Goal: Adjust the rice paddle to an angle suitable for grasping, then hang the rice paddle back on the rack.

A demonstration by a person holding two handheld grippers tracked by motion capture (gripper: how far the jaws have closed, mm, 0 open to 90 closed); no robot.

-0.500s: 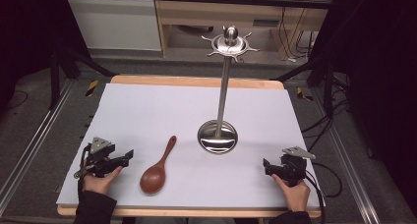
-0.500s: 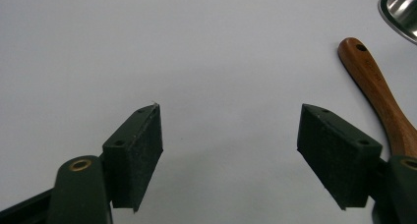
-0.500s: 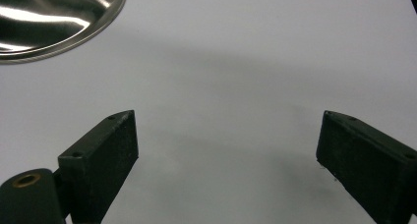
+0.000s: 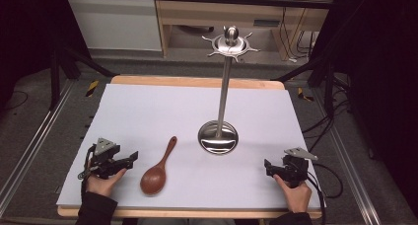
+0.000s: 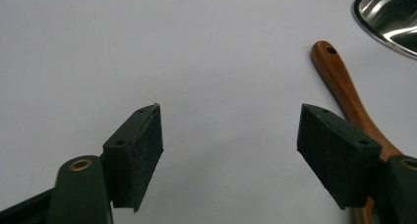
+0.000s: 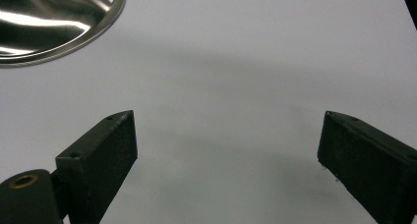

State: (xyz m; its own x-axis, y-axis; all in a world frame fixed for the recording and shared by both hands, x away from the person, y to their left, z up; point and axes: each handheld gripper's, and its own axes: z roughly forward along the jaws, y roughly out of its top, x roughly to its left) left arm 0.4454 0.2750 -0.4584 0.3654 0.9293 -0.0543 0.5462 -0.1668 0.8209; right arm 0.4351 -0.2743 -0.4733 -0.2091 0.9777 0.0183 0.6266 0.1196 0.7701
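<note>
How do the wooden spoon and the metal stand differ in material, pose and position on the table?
The wooden spoon is reddish-brown wood; the metal stand is shiny steel. The spoon lies flat on the white table cover, its bowl toward the person; the stand rises upright on a round base, with hooks around its top. The spoon lies nearer the left gripper, the stand farther back and to its right. Both rest free on the cover; no gripper holds either.
</note>
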